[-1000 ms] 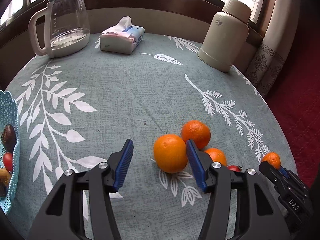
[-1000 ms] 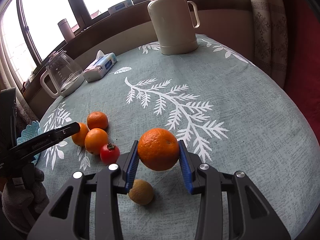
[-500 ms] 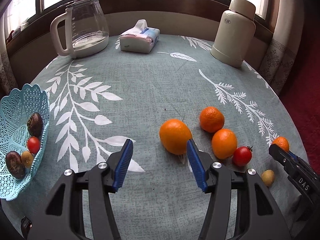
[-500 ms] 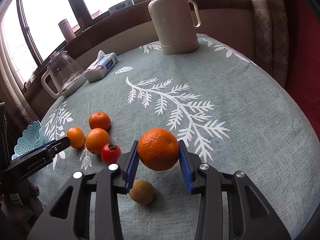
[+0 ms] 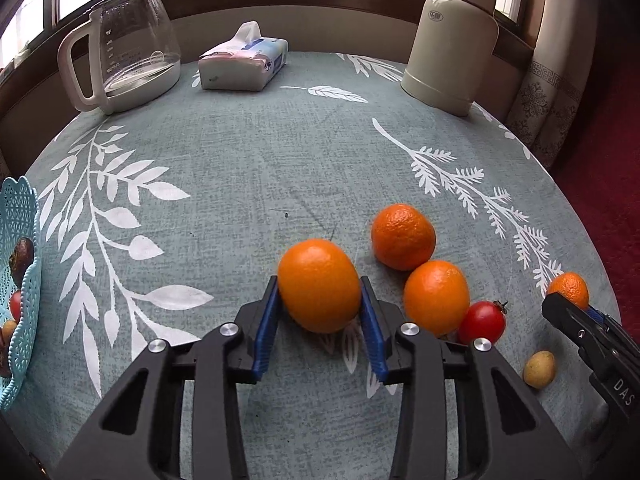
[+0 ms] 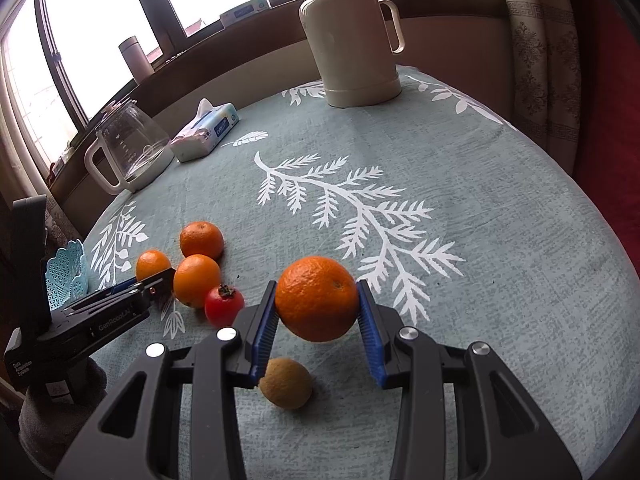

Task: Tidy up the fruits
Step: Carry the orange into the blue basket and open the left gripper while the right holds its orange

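Oranges in both tools: smooth orange (image 5: 319, 285) low centre of the left view, pinched between the blue pads of the left gripper (image 5: 319, 322); dimpled orange (image 6: 317, 298) clamped in the right gripper (image 6: 318, 326), above a small brown fruit (image 6: 285, 382). Two loose oranges (image 5: 403, 237) (image 5: 436, 297) and a tomato (image 5: 483, 322) lower right. Blue basket (image 5: 24, 344) at left edge.

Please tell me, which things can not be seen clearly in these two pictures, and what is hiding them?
- Blue basket: left wrist view, cut by the left edge; its fruits show only partly. In the right wrist view the left gripper covers it.
- Right gripper's orange: left wrist view, lower half behind the right gripper.
- Tomato: left wrist view, bottom behind a finger.
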`<state>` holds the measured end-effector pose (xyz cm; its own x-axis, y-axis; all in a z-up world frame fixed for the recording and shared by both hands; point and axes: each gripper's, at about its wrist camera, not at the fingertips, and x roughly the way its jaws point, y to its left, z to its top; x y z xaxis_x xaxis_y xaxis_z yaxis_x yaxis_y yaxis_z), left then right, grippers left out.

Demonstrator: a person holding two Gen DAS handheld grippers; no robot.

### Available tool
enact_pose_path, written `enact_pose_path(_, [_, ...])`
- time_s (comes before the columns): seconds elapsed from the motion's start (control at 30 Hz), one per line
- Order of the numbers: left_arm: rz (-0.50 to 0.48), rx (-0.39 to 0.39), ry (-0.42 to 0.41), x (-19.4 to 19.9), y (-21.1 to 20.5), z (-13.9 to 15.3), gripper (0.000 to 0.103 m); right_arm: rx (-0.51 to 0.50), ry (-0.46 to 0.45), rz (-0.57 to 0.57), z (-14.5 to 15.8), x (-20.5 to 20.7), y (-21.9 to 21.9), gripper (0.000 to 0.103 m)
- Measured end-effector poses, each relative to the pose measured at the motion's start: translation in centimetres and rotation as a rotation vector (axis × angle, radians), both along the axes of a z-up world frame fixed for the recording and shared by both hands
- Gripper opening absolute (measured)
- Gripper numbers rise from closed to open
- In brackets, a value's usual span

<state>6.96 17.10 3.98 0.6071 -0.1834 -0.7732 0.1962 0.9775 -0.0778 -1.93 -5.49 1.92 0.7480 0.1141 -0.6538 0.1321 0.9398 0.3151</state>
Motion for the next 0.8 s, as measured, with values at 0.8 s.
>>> enact_pose_path(0.8, [0.242, 0.044, -0.225, -6.8, 8.8, 6.7, 0.039, -0.022, -0.024, -0.017, 0.4, -0.4, -0.1, 0.039])
